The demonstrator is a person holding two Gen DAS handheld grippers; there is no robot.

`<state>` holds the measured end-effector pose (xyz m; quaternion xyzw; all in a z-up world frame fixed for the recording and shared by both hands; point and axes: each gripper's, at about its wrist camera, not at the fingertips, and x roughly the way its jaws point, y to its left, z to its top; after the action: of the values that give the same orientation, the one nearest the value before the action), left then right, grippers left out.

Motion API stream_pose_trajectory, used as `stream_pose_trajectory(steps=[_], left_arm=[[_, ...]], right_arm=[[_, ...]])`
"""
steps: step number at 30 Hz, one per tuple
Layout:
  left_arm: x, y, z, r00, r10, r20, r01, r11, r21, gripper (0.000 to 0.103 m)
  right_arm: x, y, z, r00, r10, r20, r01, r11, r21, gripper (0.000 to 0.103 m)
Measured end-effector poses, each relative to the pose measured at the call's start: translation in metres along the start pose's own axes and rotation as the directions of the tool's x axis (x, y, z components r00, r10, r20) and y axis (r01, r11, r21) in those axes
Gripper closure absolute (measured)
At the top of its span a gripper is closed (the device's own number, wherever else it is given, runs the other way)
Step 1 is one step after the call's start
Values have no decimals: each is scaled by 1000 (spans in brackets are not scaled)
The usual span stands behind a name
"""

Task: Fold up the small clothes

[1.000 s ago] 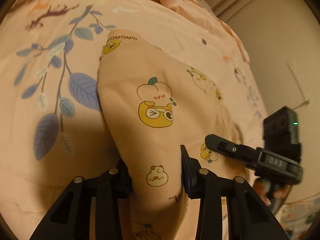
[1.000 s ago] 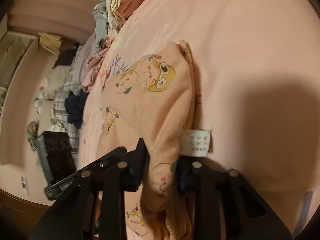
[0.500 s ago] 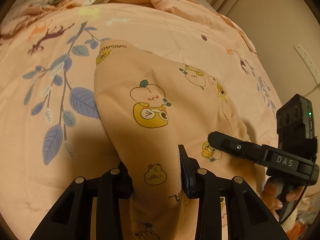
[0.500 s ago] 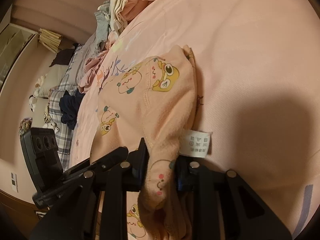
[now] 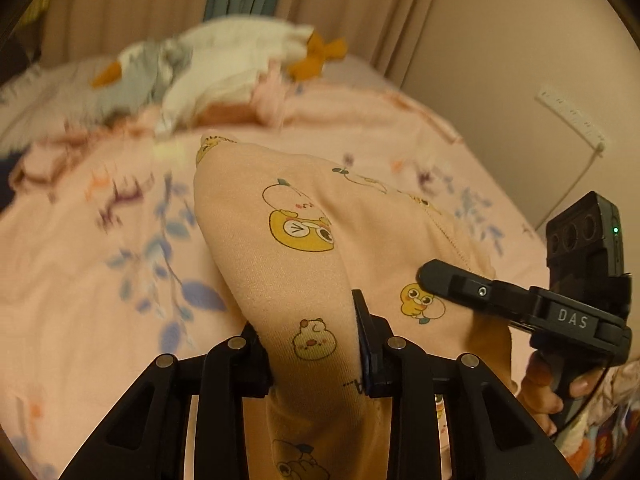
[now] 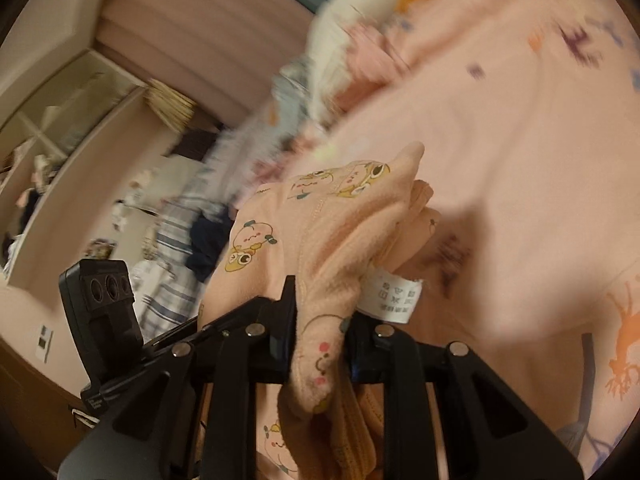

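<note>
A bed with a pink bedspread printed with blue leaves and small animals fills the view. A blurred pile of laundry lies at its far end, before beige curtains. A power strip hangs on the wall. A shelf stands beside the bed.

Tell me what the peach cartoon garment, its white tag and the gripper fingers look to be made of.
Garment: soft knit, likely cotton jersey; matte, fine ribbing, and a fuzzy, fleecy inner face shows in the right wrist view.
White tag: thin woven or satin label, printed symbols, slightly curled.
Gripper fingers: black rigid plastic, matte, possibly printed; silver round fasteners look metallic.
</note>
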<state>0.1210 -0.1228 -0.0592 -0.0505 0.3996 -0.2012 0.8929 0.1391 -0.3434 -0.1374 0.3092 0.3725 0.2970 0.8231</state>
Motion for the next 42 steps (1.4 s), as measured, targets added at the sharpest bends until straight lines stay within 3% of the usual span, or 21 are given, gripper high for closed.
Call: stream_pose_trajectory(steps=[9,19,24,28,31,34,36,38,42], left_arm=[[-87,23,17,985,79,155,-84,996,28,73],[-101,90,7,981,145,130,-134,987,-86,73],[-79,116,-6,983,160,94,-149,982,-114,73],[-31,150,-29,993,121,-14,-121,977,-174,73],[10,173,-51,989,86,-118,-112,967,-227,73],[47,193,-84,974,50,-219,-113,952,-284,73],[51,202,-97,983,13,-182,-70,948,-310,69],[43,204,-94,984,-1,-178,-53,952,-301,64],[25,207,-92,981,68,-184,-123,944,-305,60]], right_arm=[[-4,99,14,997,64,46,-55,983,-177,82],[63,146,7,994,95,-58,-105,968,-229,82],[100,139,-3,991,62,-118,-88,970,-227,82],[133,112,-16,983,16,-183,-52,980,-192,82],[173,73,-38,958,-46,-283,7,991,-135,82],[202,43,-60,924,-93,-370,61,993,-97,82],[211,30,-75,910,-144,-390,103,987,-124,81],[207,30,-75,919,-130,-373,89,988,-125,77],[191,32,-63,919,-169,-357,137,984,-113,68]])
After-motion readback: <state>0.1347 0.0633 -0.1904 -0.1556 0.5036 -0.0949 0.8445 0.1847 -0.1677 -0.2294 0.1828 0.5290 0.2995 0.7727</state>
